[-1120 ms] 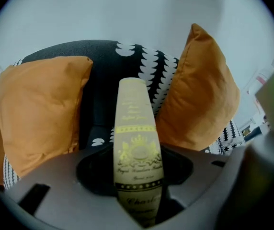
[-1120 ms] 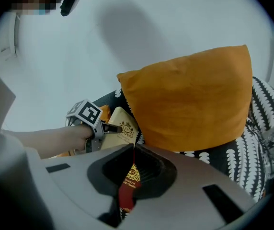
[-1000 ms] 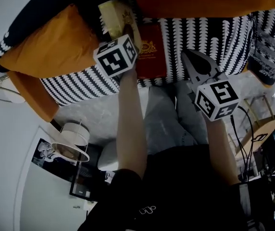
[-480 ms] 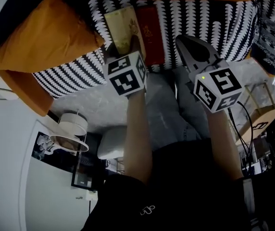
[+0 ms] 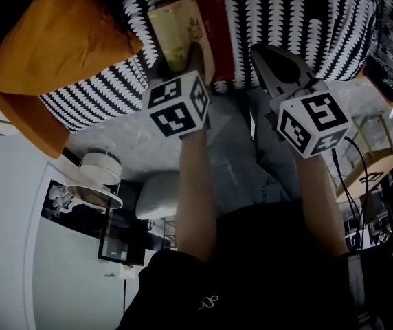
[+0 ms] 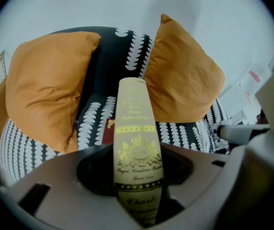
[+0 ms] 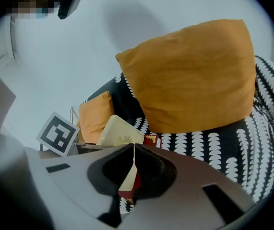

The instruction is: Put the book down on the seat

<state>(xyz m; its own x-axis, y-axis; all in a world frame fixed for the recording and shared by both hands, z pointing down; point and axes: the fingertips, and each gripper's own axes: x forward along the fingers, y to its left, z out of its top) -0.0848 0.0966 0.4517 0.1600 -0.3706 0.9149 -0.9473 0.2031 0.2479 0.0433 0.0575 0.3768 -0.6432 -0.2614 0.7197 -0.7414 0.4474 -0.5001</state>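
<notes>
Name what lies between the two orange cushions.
Left gripper view: the seat's black patterned backrest, with the held gold book rising in front.

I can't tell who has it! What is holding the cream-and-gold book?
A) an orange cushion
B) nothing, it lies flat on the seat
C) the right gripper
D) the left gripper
D: in the left gripper view the cream-and-gold book stands clamped between the jaws of the left gripper, while the right gripper has its jaws together on nothing.
</notes>
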